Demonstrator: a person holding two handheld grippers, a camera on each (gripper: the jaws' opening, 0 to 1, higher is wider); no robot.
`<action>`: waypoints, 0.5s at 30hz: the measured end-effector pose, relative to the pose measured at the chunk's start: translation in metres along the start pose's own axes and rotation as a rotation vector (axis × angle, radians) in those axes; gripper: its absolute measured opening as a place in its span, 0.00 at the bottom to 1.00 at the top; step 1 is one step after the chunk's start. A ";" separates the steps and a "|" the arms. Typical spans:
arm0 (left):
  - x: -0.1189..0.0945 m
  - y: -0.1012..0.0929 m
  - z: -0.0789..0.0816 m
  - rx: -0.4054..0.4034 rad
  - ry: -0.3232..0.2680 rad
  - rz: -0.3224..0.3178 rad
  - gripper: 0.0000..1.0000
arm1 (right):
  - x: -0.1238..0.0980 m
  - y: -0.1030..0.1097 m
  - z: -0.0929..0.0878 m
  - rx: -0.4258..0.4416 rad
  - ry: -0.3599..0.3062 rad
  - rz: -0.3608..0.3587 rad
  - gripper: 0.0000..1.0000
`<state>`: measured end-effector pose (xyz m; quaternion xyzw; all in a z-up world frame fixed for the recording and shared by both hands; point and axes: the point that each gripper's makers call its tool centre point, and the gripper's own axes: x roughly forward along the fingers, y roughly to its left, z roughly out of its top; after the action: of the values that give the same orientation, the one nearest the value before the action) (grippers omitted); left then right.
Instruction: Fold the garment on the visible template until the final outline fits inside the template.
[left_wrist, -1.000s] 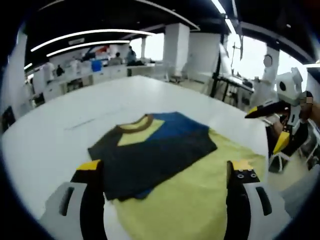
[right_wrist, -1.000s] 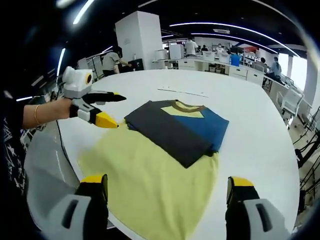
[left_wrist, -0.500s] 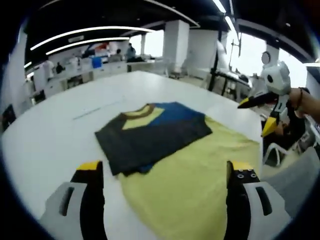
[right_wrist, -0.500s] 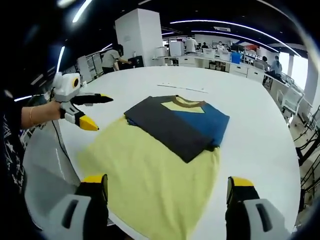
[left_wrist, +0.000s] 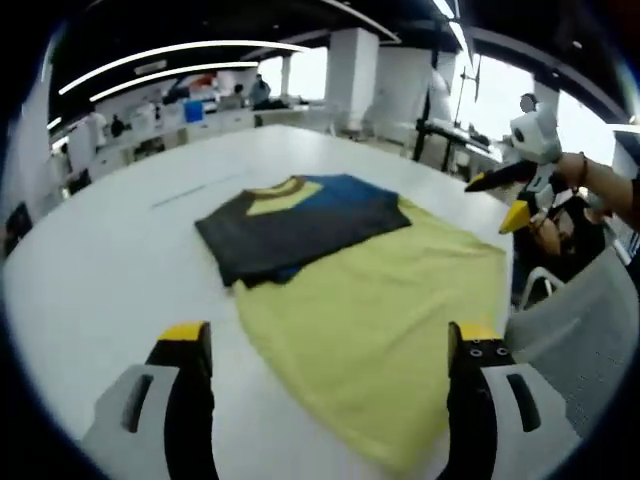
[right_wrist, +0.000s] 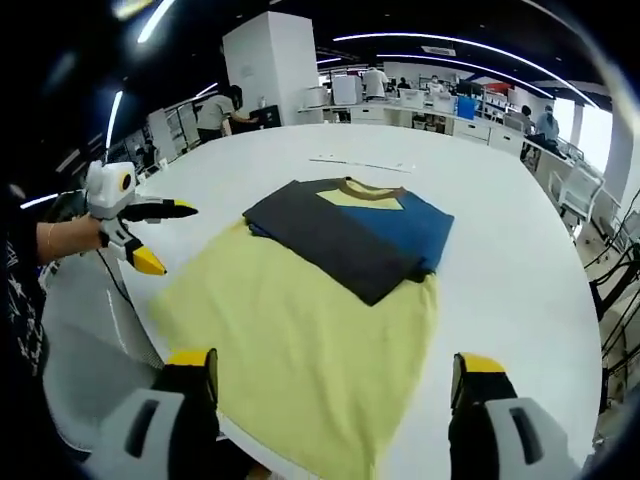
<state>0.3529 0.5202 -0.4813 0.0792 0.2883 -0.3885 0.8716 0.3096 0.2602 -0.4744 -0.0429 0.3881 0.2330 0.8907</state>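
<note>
Shirt (left_wrist: 300, 222), folded small, lies at the far end of the yellow sheet (left_wrist: 385, 310) on the white table (left_wrist: 100, 270), while the left gripper (right_wrist: 150, 235) and right gripper (left_wrist: 505, 200) hang wide open off the table's near edge, holding nothing.

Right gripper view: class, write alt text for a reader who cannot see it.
A folded dark grey, blue and yellow garment lies on the far end of a yellow template sheet spread on a white table. The right tool hangs open at the near edge; the left tool, open, is at the left.
</note>
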 end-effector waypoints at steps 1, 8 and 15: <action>-0.002 0.000 -0.003 -0.004 0.003 0.002 0.92 | 0.000 0.000 -0.002 0.002 0.003 -0.001 0.97; -0.012 -0.008 -0.022 -0.012 0.033 0.001 0.86 | 0.000 0.004 -0.021 0.027 0.031 0.004 0.95; -0.017 -0.017 -0.042 -0.035 0.067 0.006 0.78 | 0.001 0.006 -0.041 0.055 0.060 0.006 0.92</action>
<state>0.3129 0.5347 -0.5043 0.0779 0.3237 -0.3781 0.8639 0.2797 0.2555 -0.5026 -0.0245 0.4210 0.2234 0.8788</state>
